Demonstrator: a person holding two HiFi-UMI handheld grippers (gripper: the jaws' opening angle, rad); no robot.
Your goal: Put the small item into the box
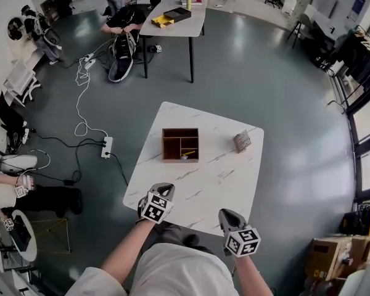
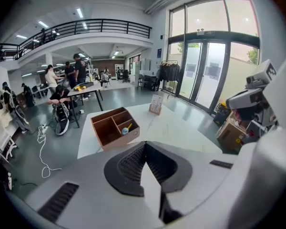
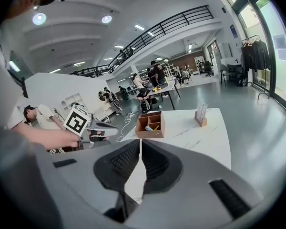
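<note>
A brown wooden box (image 1: 180,144) with compartments stands mid-table on the white marble table (image 1: 222,177). A small blue-and-yellow item (image 1: 186,156) lies in its near right compartment; the left gripper view shows the same box (image 2: 109,128) and item (image 2: 126,129), and so does the right gripper view, box (image 3: 150,124) and item (image 3: 150,127). My left gripper (image 1: 161,190) hovers at the table's near edge, shut and empty. My right gripper (image 1: 227,215) is beside it to the right, also shut with nothing held. In their own views the left gripper (image 2: 143,152) and right gripper (image 3: 140,149) have their jaws pressed together.
A small card stand (image 1: 242,141) sits on the table right of the box. Cables and a power strip (image 1: 106,147) lie on the floor at left. Another table (image 1: 176,17) with people around it stands farther back. Cardboard boxes (image 1: 333,254) sit at lower right.
</note>
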